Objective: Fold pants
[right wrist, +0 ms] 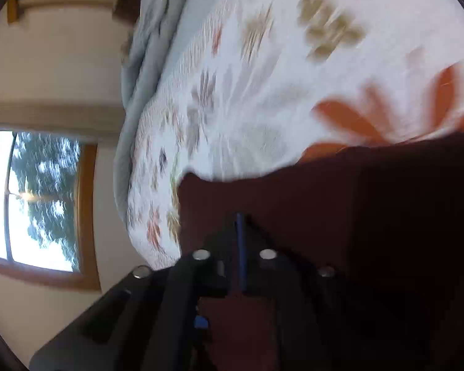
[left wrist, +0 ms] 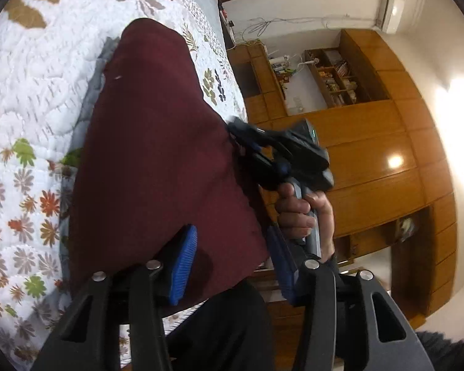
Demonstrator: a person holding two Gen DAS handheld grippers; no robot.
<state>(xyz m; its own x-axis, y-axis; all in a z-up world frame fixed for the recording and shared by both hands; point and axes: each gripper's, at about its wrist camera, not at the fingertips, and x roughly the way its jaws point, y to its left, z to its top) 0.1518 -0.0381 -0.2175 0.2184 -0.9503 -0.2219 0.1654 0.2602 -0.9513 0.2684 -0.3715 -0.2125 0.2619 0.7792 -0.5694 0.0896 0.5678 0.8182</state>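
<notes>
Maroon pants (left wrist: pixel 157 154) hang lifted over a floral quilted bed. In the left wrist view my left gripper (left wrist: pixel 232 266) stands open, its blue pads (left wrist: pixel 184 266) spread wide, with the cloth's lower edge lying between them. The right gripper (left wrist: pixel 244 136) shows in the same view, held in a hand and clamped on the pants' right edge. In the right wrist view the right gripper (right wrist: pixel 240 232) is shut, blue pads pressed together on the maroon cloth (right wrist: pixel 355 216). That view is blurred.
The white floral bedspread (left wrist: pixel 31 108) fills the left; it also shows in the right wrist view (right wrist: pixel 263 92). A grey garment (left wrist: pixel 91 92) lies under the pants. Wooden cabinets and shelves (left wrist: pixel 355 154) stand beyond the bed. A window (right wrist: pixel 40 198) is at the left.
</notes>
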